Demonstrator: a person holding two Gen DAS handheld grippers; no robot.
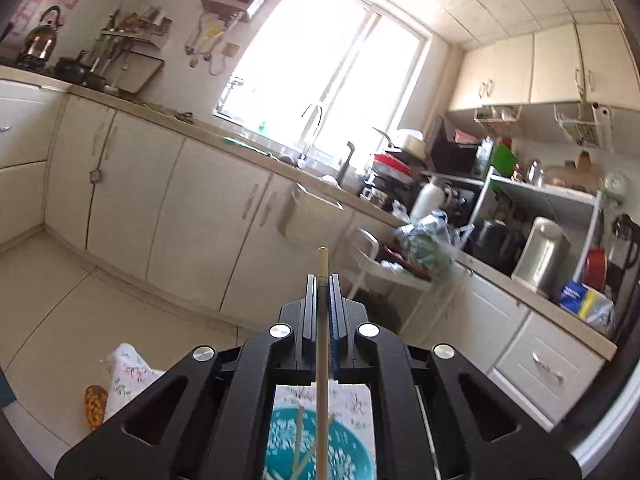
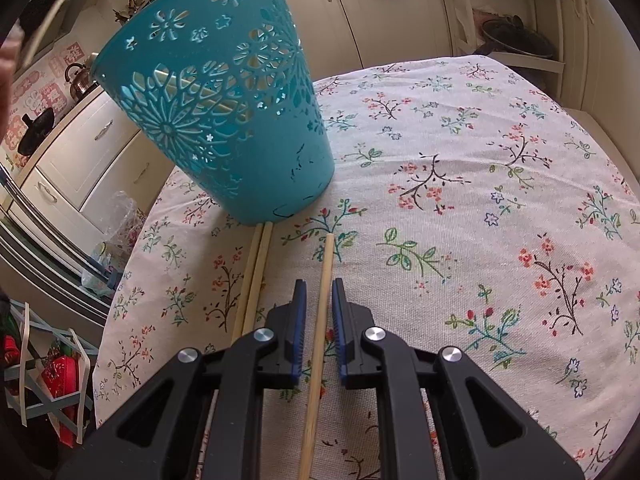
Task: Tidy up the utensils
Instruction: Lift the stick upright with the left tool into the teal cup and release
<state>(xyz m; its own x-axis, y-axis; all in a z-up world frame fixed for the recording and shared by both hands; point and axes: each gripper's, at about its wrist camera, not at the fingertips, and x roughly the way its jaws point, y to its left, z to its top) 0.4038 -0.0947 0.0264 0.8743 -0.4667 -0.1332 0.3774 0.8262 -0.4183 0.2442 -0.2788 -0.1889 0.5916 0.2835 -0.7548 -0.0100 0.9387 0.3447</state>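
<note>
in the left wrist view, our left tongs (image 1: pixel 321 280) are fully closed on a single pale wooden chopstick (image 1: pixel 322 320), pinched along its shaft so one end pokes out past the tips toward the kitchen cabinets. it is raised in the air. beneath the tongs we glimpse the teal basket (image 1: pixel 352 452) from above, with what look like chopsticks already inside, standing on the floral-clothed desk (image 1: pixel 124 364).

in the right wrist view, our right tongs (image 2: pixel 320 292) angle down over the desk (image 2: pixel 480 200), narrowly parted around a second chopstick (image 2: pixel 326 256) lying flat on the cloth. the pads sit just beside it, with a sliver of gap on each side, so it is not gripped. a pair of chopsticks (image 2: pixel 256 272) lies just to the left, tips under or against the base of the teal basket (image 2: pixel 224 100), which appears tilted.

we judge the chopsticks light, stiff, smooth and prone to roll or pivot; pinching near mid-shaft should steady them.
</note>
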